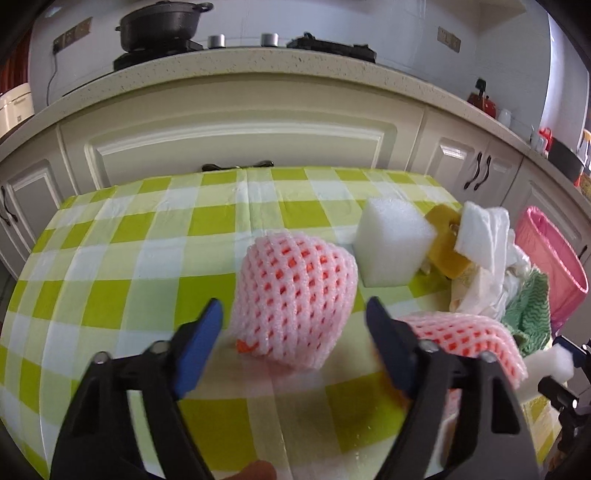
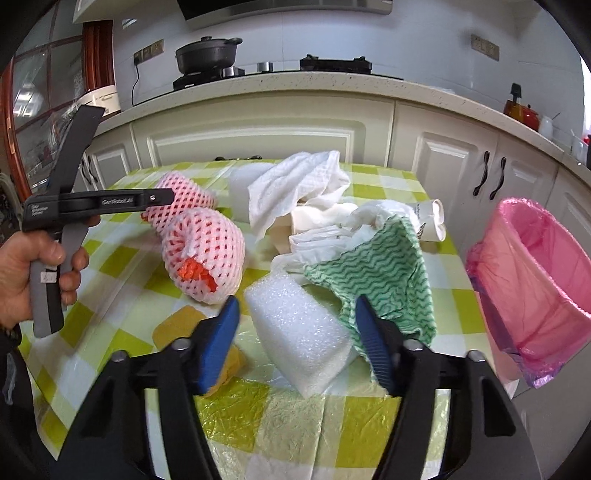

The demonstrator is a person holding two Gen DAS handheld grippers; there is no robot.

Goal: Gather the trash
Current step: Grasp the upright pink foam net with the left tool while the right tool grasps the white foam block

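Foam block nearest; pink-lined bin looks empty.

Kitchen beyond your tools

Ahead of you, cream cabinets carry a speckled countertop; a black pot sits on the stove, under pale walls in daylight.

A home kitchen: cream cabinets, speckled countertop, black pot on a gas stove.
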